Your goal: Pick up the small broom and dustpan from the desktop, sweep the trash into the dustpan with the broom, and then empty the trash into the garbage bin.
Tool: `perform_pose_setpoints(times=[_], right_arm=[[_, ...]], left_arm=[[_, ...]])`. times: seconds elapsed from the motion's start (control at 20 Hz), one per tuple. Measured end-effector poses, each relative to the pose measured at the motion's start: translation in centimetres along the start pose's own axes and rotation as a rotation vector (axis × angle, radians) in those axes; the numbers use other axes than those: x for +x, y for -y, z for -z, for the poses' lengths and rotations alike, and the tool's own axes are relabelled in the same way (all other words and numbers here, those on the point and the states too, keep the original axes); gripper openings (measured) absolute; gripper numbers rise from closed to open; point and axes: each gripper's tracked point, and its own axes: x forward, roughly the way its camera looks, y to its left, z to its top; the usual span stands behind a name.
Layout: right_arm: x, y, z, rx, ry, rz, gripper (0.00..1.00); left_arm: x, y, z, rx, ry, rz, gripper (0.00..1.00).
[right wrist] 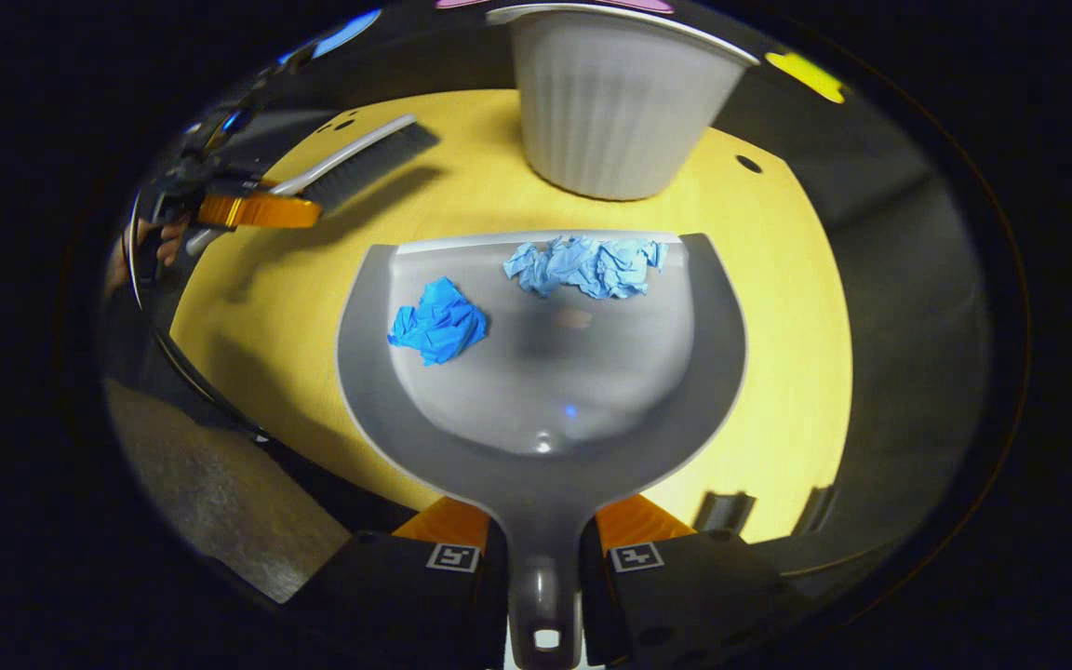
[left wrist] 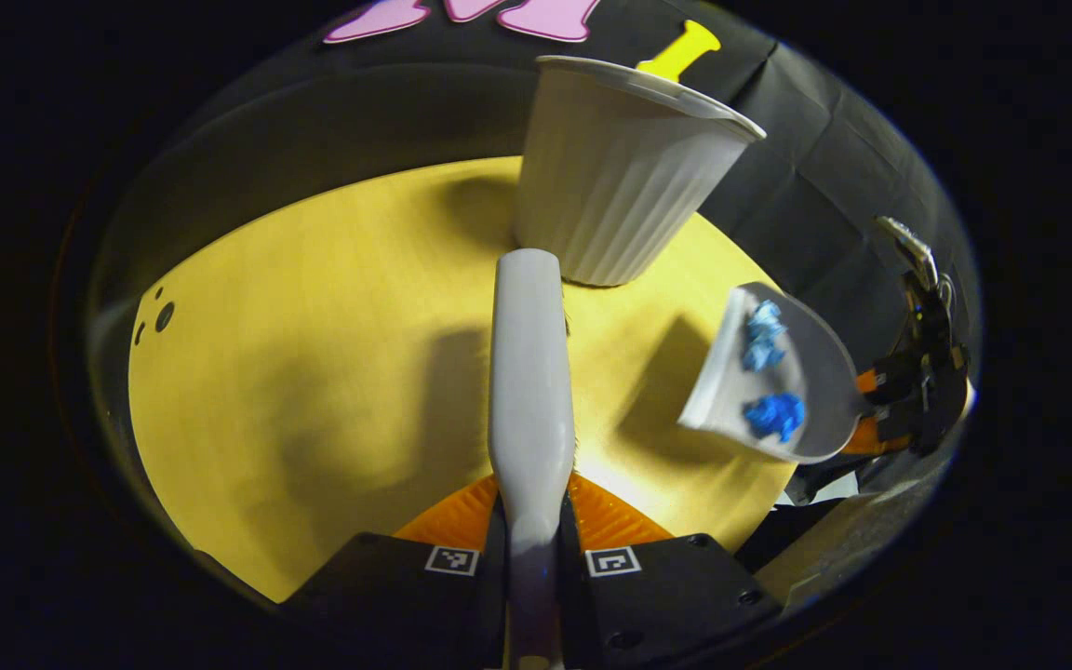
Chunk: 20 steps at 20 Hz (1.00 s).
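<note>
Table (right wrist: 778, 307): we see light yellow wood with a fine grain, smooth and matt.
Bin (right wrist: 615, 112): we take it for white plastic, ribbed down its wall, with a dull sheen.
Dustpan (right wrist: 545, 400): we see smooth grey plastic, its hollow slightly glossy, with small glints of light.
Trash (right wrist: 438, 321): we see blue paper, crumpled and matt; the paler wad (right wrist: 592, 265) looks the same.
Broom (left wrist: 529, 372): we see a smooth pale plastic handle with a soft sheen; in the right gripper view its bristles (right wrist: 368, 167) look dark and fibrous.
Floor (right wrist: 220, 507): we see a grey, speckled, rough surface.
</note>
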Motion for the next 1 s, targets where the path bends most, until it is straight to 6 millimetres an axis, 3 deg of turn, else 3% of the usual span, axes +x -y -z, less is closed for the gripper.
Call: perform_pose_setpoints(times=[0.1, 0.25, 0.3, 0.35, 0.6, 0.8, 1.0], right_arm=[[-2.5, 2.9, 0.3, 0.051, -0.01, 0.033, 0.36], [-5.9, 5.8, -0.9, 0.1, 0.007, 0.085, 0.36], [-7.0, 6.2, -1.6, 0.119, 0.018, 0.092, 0.36], [-8.2, 7.1, -2.0, 0.141, 0.028, 0.097, 0.36], [-13.5, 9.3, -4.1, 0.142, 0.044, 0.116, 0.36], [-17.1, 11.4, -7.7, 0.174, 0.077, 0.098, 0.36], [-18.5, 14.7, -12.9, 0.157, 0.109, 0.159, 0.36]], left_arm=[[0.1, 0.0, 0.1, -0.01, -0.01, -0.023, 0.28], [0.3, 0.0, 0.0, -0.026, -0.025, -0.039, 0.31], [0.5, -0.1, 0.2, -0.028, -0.029, -0.044, 0.27], [0.6, -0.1, 0.3, -0.029, -0.034, -0.049, 0.31], [0.2, -0.1, 0.2, -0.046, -0.049, -0.062, 0.28], [0.2, -0.1, 0.2, -0.062, -0.041, -0.059, 0.28], [0.2, 0.0, 0.5, -0.082, -0.041, -0.051, 0.27]])
